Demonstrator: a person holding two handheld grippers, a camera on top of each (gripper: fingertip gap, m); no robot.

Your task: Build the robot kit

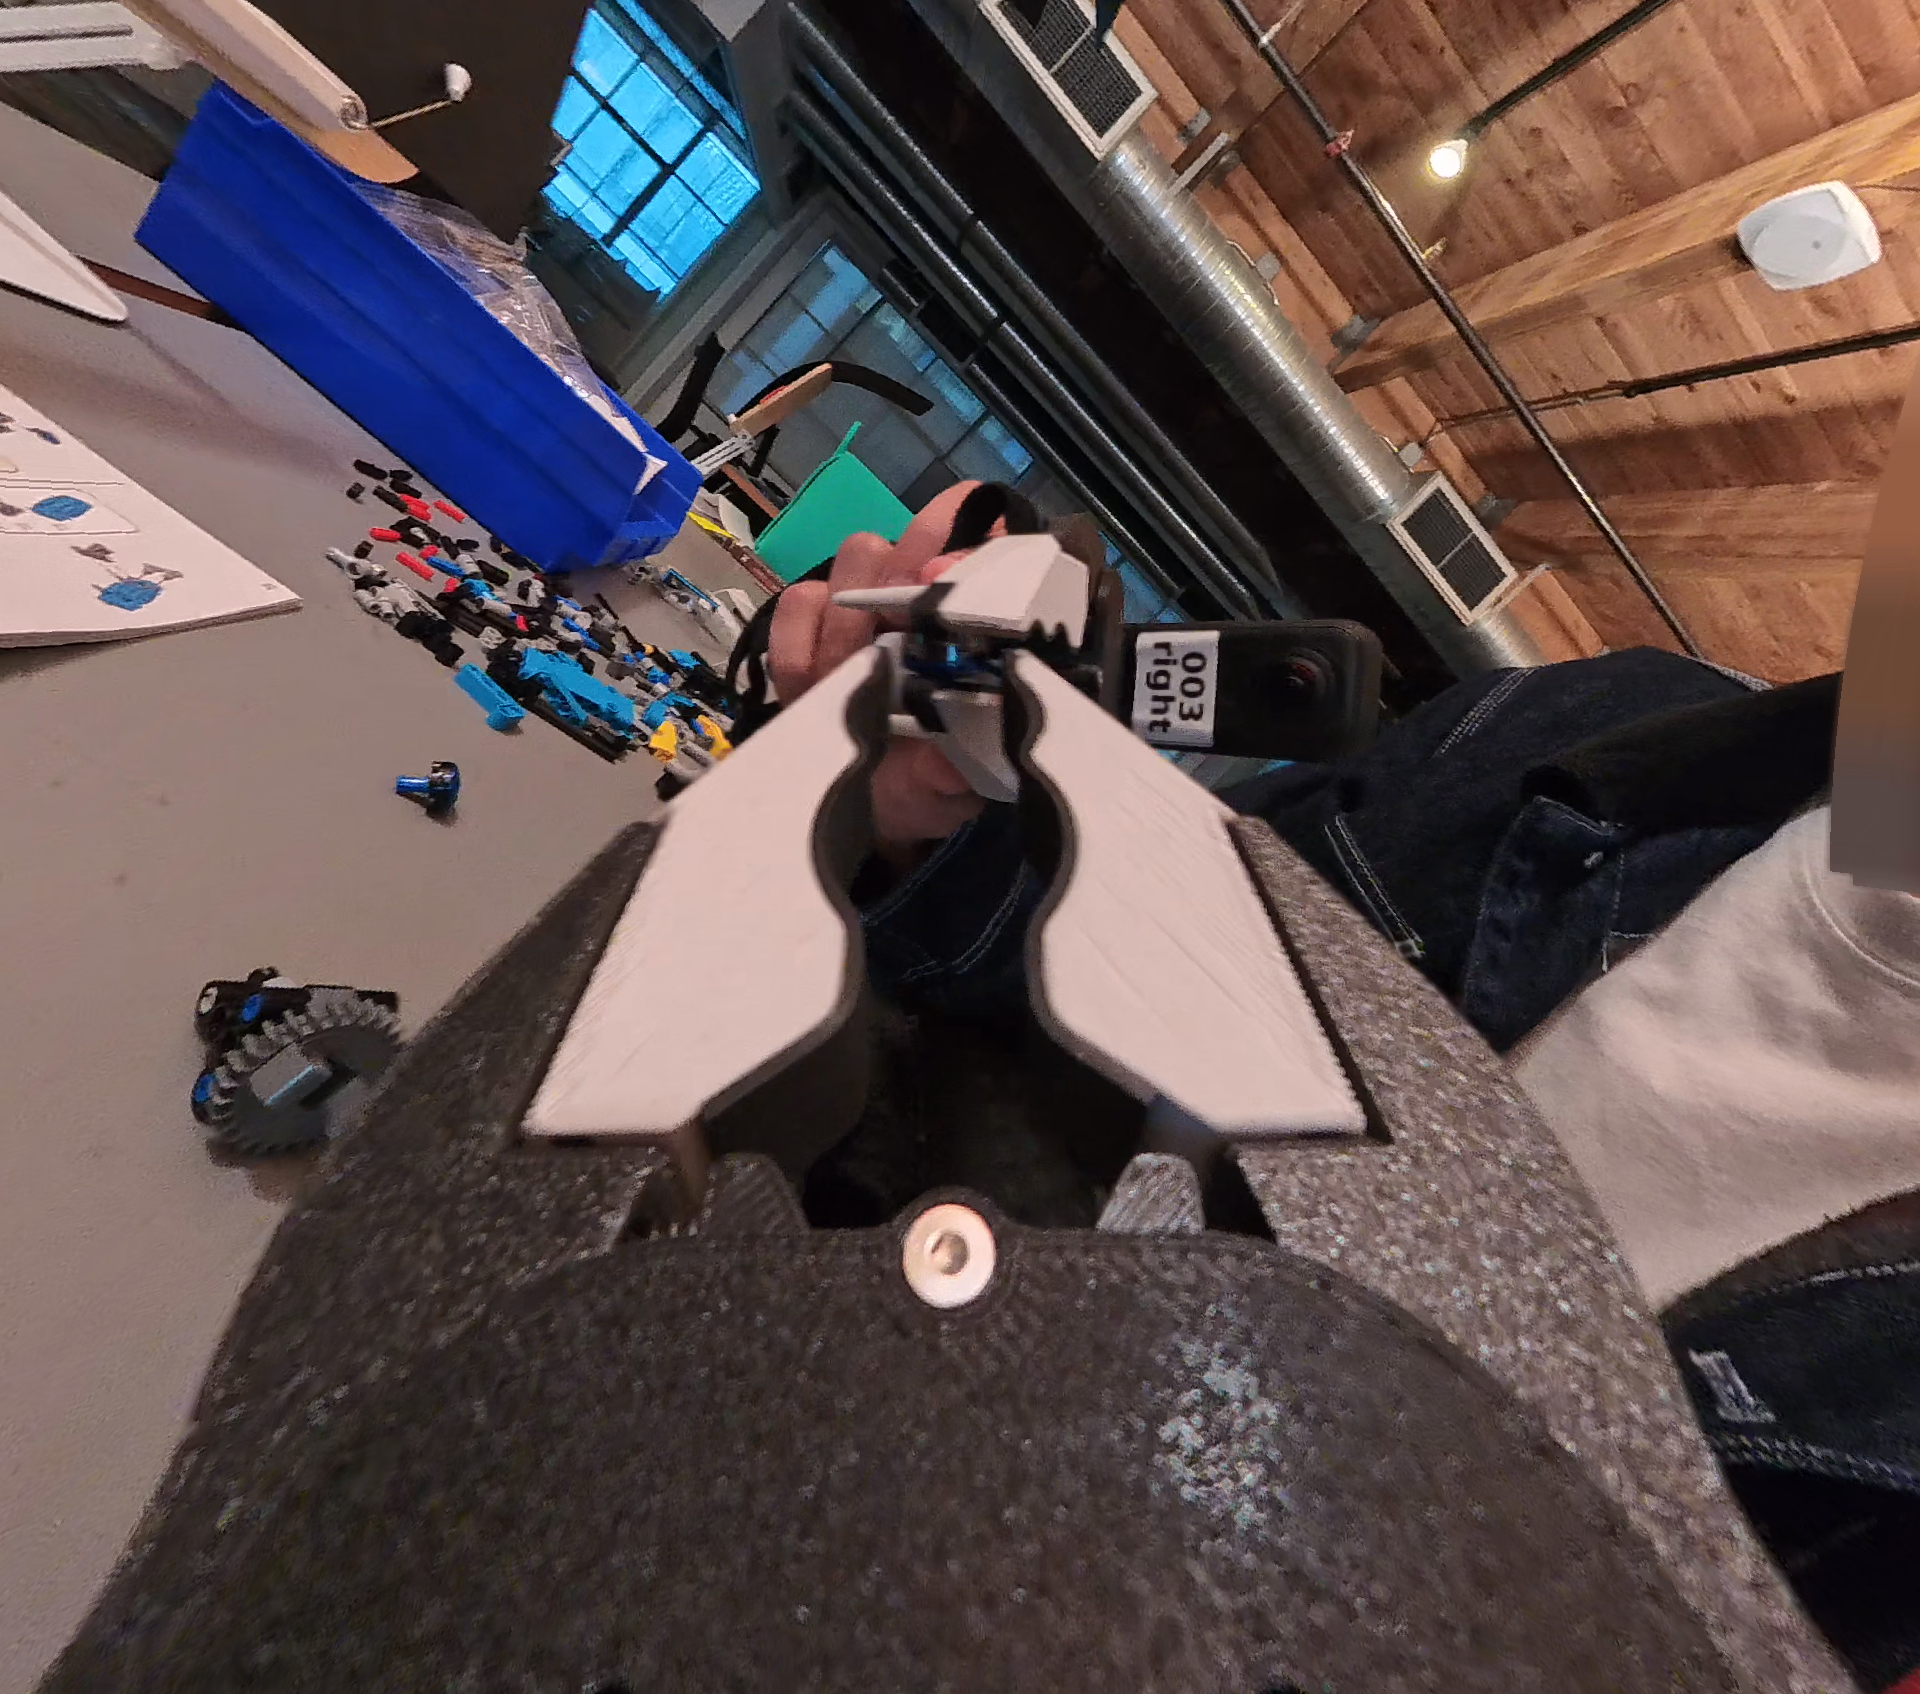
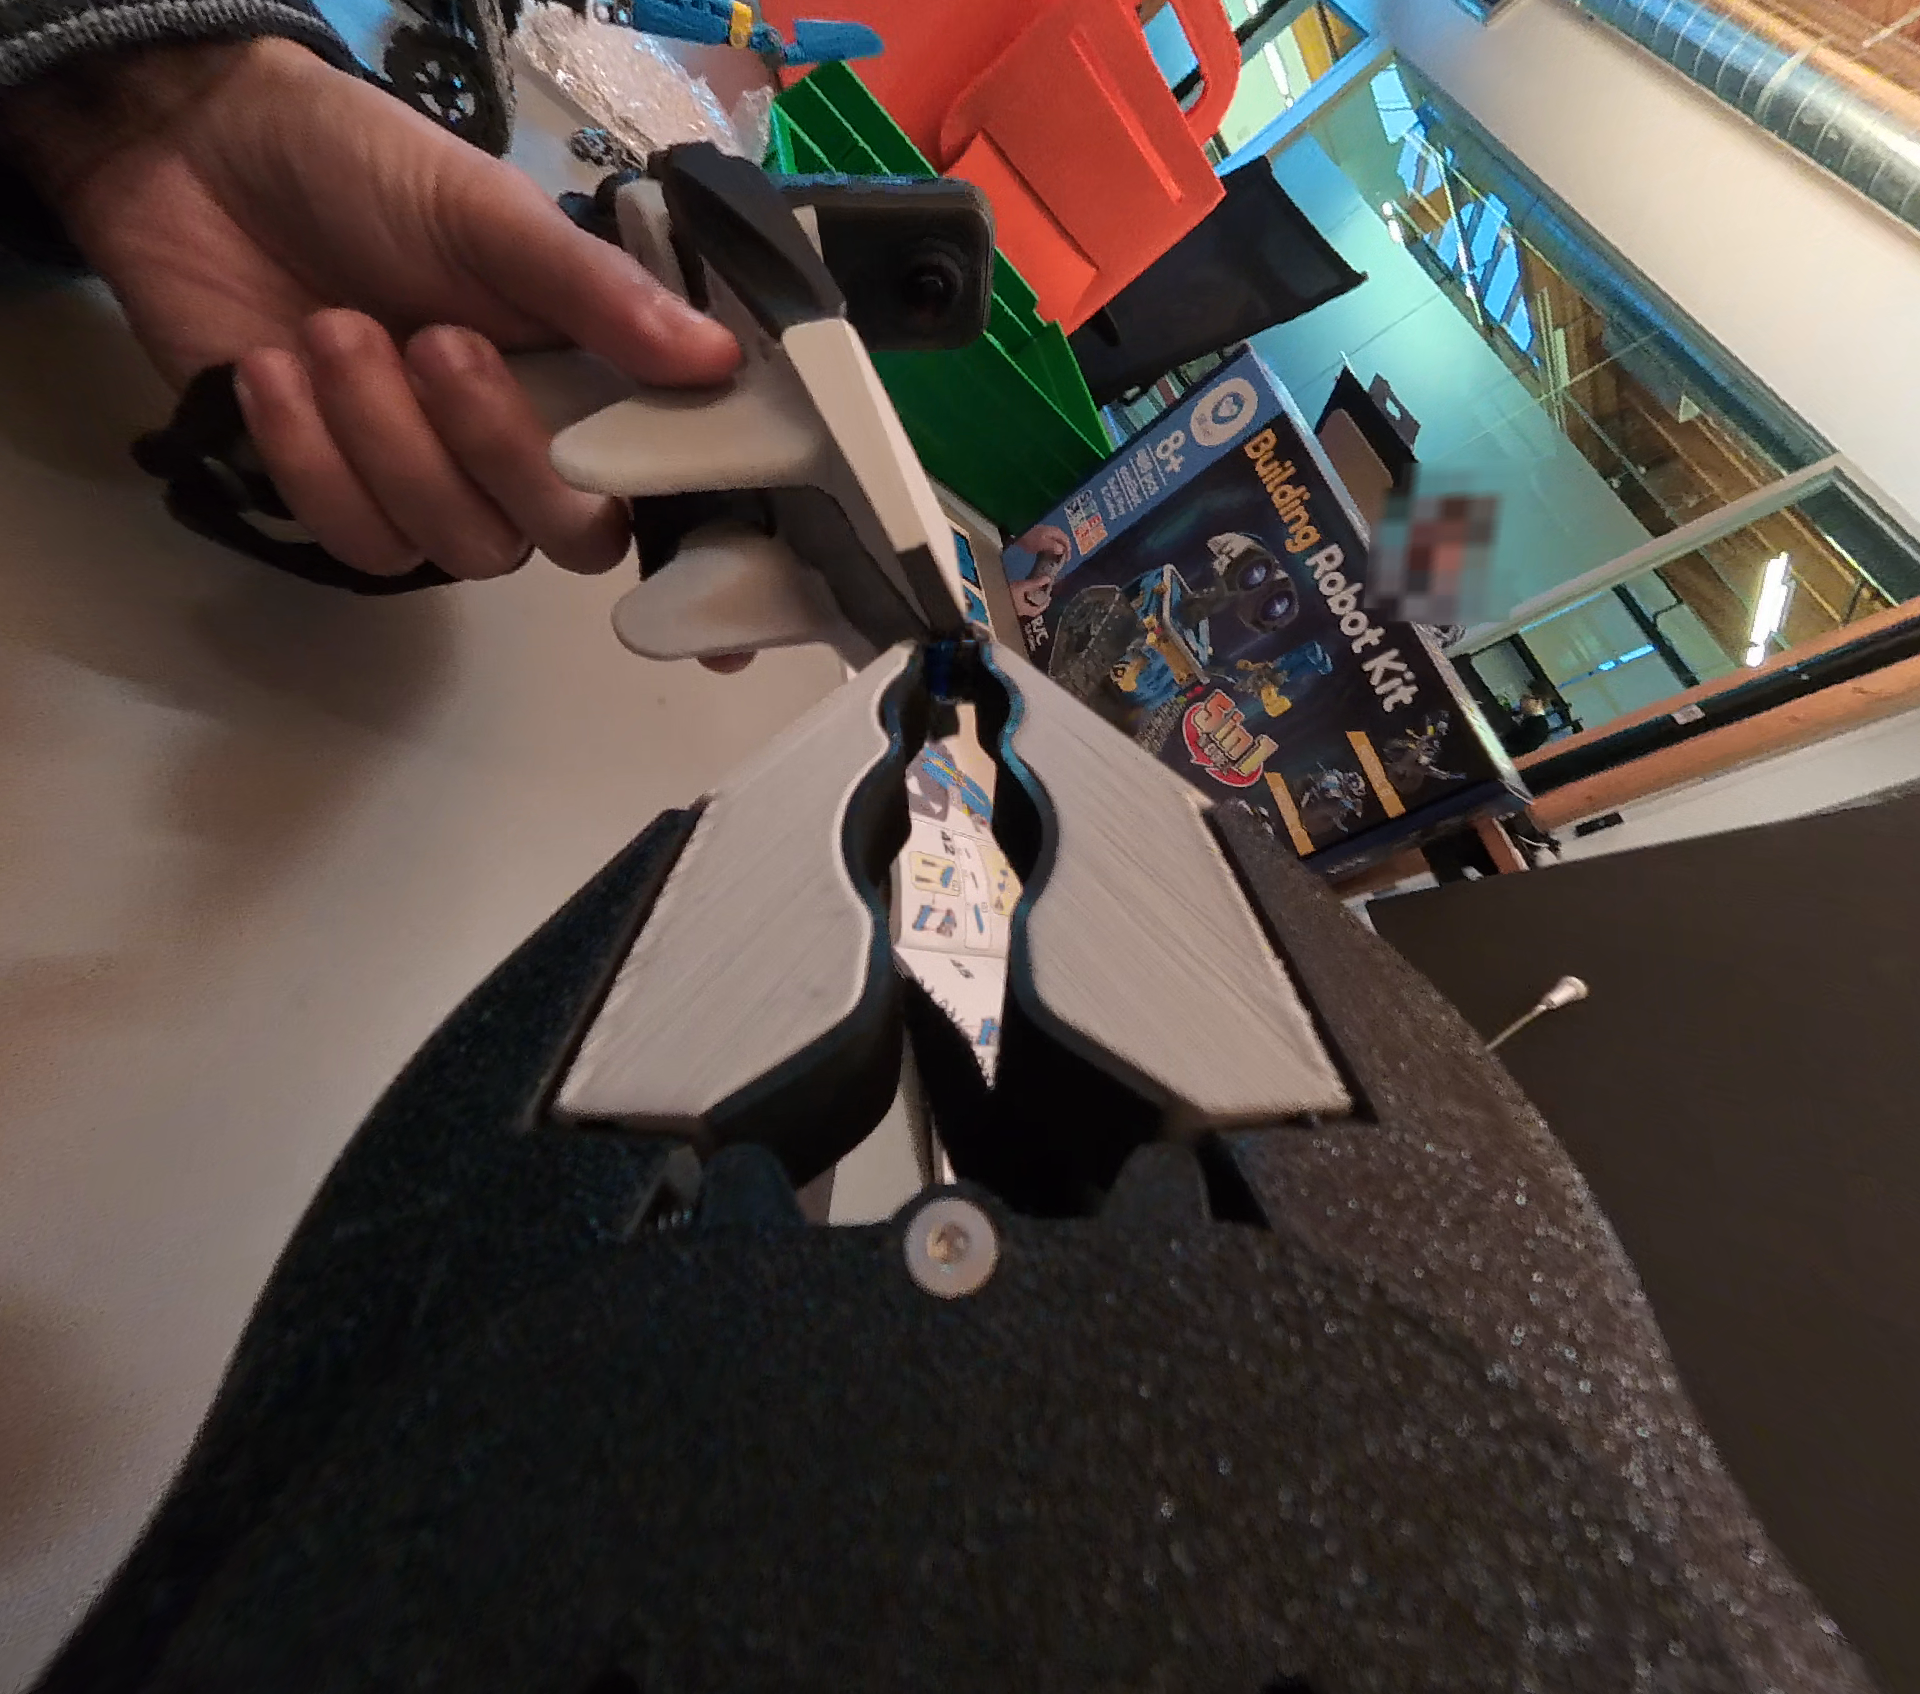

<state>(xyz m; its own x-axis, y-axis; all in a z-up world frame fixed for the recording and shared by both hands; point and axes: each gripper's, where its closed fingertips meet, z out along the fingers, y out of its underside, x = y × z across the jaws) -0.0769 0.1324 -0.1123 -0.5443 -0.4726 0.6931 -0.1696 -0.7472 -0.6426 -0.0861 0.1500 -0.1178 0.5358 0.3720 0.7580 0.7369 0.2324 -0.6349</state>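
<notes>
Both grippers meet at one tiny thing in the air above the surface [image 1: 156, 813]: a small blue and black building-kit piece [image 1: 940, 668]. The left gripper [image 1: 940, 678] is narrowed on it at the fingertips, and the right gripper [image 2: 951, 657] pinches it from the opposite side. The piece is hard plastic, light and smooth, so it can slip or twist; I judge that a hold on its flat sides is safest. The fingers [image 1: 727, 896] are pale ribbed plastic with wavy dark inner edges. Far to the left of the left gripper lie a grey gear assembly [image 1: 291, 1062] and a heap of loose small parts [image 1: 540, 636].
</notes>
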